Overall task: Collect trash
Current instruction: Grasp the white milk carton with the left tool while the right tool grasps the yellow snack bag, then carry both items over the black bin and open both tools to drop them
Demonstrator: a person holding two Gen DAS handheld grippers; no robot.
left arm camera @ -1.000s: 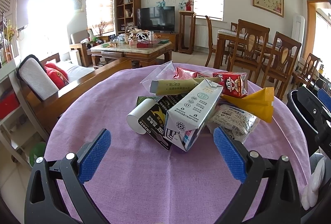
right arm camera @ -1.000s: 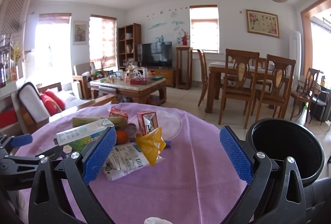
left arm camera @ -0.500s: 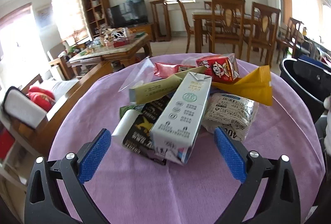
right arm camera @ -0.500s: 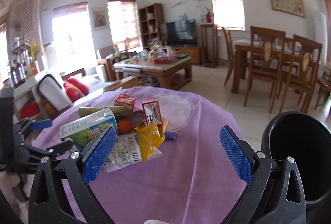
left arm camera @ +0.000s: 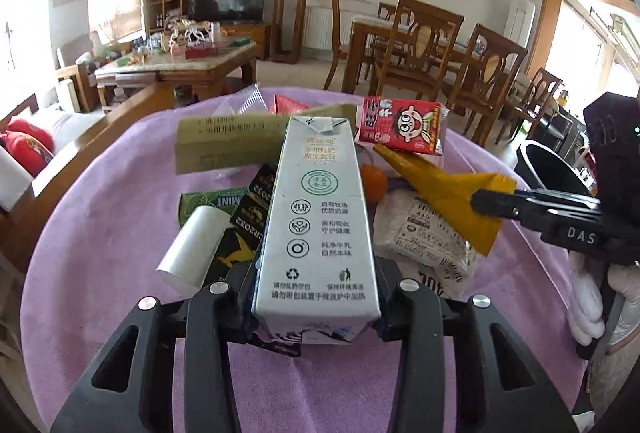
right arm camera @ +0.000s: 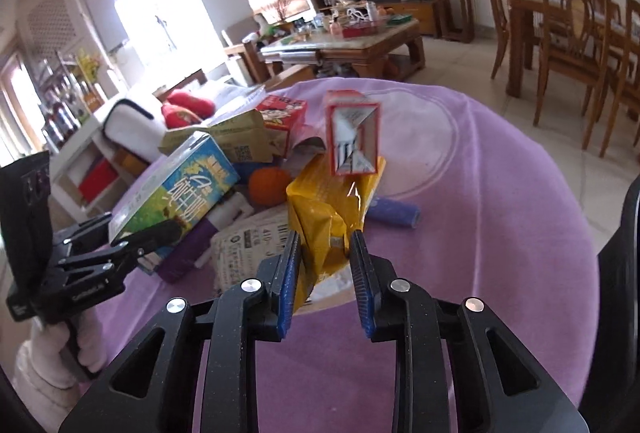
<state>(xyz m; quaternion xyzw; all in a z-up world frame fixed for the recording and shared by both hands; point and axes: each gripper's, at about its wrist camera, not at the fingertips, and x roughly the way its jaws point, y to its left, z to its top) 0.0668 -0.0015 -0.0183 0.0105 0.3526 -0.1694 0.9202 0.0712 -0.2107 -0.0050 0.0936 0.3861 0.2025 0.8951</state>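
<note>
One milk carton (left arm camera: 320,217), two red boxes (left arm camera: 402,125)

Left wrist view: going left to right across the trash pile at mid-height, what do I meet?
White roll → black battery card → tall milk carton → orange fruit → white printed bag → yellow wrapper → right claw → black bin.
</note>
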